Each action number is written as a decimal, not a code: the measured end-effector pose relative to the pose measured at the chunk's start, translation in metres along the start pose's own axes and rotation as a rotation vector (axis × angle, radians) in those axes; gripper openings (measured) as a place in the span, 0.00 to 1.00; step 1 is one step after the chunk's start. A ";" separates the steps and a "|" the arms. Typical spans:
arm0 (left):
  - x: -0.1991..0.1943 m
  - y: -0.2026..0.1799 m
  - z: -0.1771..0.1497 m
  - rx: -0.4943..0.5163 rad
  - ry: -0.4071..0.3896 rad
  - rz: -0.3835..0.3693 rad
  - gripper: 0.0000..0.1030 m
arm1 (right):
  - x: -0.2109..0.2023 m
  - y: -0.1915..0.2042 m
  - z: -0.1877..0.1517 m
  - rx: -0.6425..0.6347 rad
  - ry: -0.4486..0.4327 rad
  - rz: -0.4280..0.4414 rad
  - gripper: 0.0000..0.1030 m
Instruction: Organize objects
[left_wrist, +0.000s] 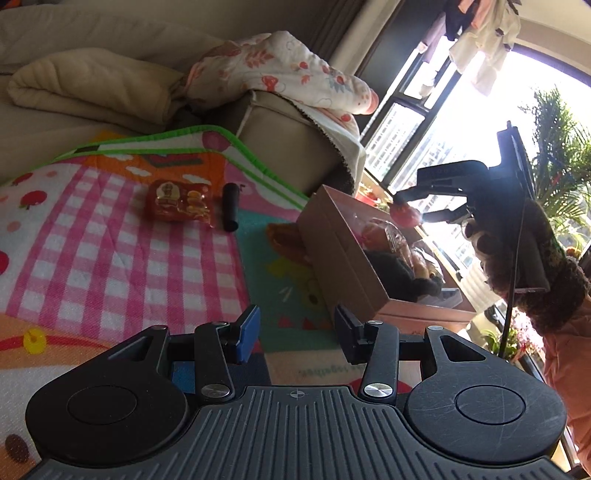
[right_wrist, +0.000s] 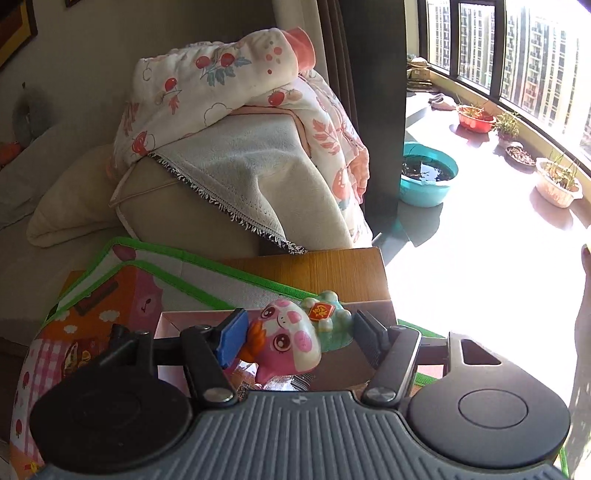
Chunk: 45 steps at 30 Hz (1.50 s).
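A cardboard box (left_wrist: 343, 254) stands on the colourful play mat and holds several toys. My right gripper (left_wrist: 413, 214) hovers over the box; its jaws stand wide apart around a pink piggy toy (right_wrist: 290, 341), and I cannot tell if the pads touch it. A pale green toy (right_wrist: 328, 321) lies just behind the pig in the box (right_wrist: 332, 273). My left gripper (left_wrist: 295, 334) is open and empty above the mat, left of the box. A red snack packet (left_wrist: 179, 201) and a black cylinder (left_wrist: 229, 206) lie on the mat beyond it.
The play mat (left_wrist: 110, 240) has a green border. A beige sofa arm (left_wrist: 284, 151) draped with a floral blanket (right_wrist: 229, 85) stands behind the box. A teal basin (right_wrist: 426, 177) and plant pots (right_wrist: 557, 182) stand on the sunlit balcony floor to the right.
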<state>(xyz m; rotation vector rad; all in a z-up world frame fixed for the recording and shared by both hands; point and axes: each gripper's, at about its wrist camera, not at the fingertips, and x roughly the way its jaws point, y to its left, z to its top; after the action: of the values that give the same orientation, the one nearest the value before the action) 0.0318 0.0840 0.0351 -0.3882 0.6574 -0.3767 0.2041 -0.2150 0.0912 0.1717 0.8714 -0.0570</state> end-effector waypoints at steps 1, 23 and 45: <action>-0.001 0.001 -0.001 0.000 0.001 -0.001 0.47 | 0.004 -0.001 0.000 0.010 0.008 -0.023 0.70; 0.020 0.029 0.044 0.077 -0.099 0.228 0.47 | -0.116 0.024 -0.180 -0.306 -0.304 0.018 1.00; 0.119 0.072 0.099 -0.008 0.055 0.221 0.49 | -0.071 -0.004 -0.232 -0.081 -0.213 -0.011 1.00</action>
<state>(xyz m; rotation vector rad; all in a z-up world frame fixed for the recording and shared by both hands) 0.1981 0.1149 0.0132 -0.3102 0.7478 -0.1750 -0.0174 -0.1802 -0.0012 0.0828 0.6614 -0.0491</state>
